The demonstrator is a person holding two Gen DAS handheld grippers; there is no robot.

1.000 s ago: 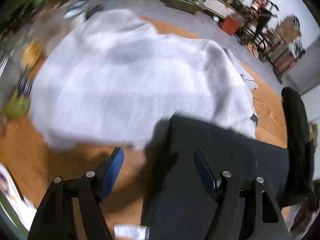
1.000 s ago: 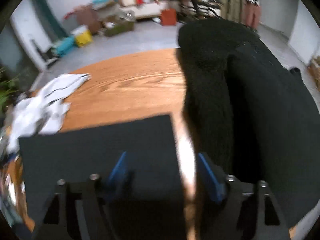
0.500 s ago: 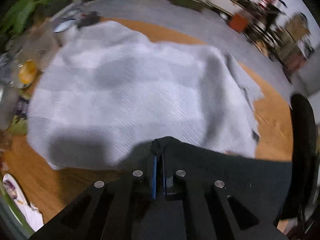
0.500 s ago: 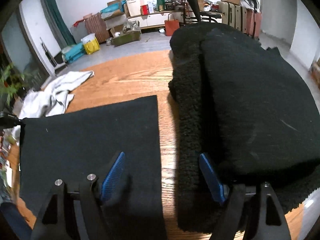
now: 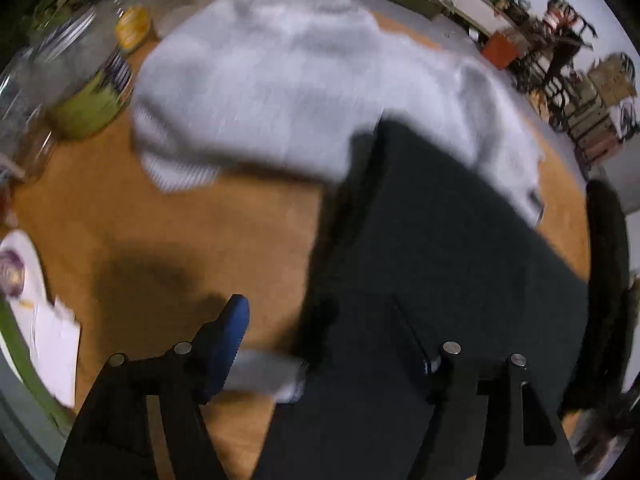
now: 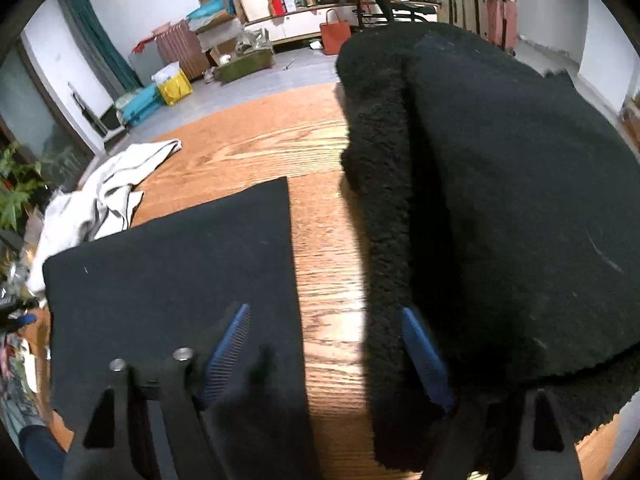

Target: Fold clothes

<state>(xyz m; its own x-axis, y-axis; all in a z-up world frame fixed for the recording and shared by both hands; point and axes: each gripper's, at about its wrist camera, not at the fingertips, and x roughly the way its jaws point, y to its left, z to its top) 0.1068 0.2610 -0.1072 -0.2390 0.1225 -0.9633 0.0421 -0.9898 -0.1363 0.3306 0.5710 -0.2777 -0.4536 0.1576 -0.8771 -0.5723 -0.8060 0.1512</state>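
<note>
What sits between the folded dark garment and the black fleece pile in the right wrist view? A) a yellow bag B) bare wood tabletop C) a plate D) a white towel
B: a strip of bare wood table separates the folded dark garment from the black fleece pile; the two do not touch there.

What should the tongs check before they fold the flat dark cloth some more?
1. Left tongs free of cloth: ok; they are opening, with nothing pinched.
2. Right tongs gripping something: not ok; closing, wood grain visible between them.
3. Flat dark cloth smooth: ok in the right view.
4. White garment clear of the dark cloth: not ok; they overlap in the left view.
5. Fluffy black garment out of the way: cannot tell; it sits right by the right tongs.
</note>
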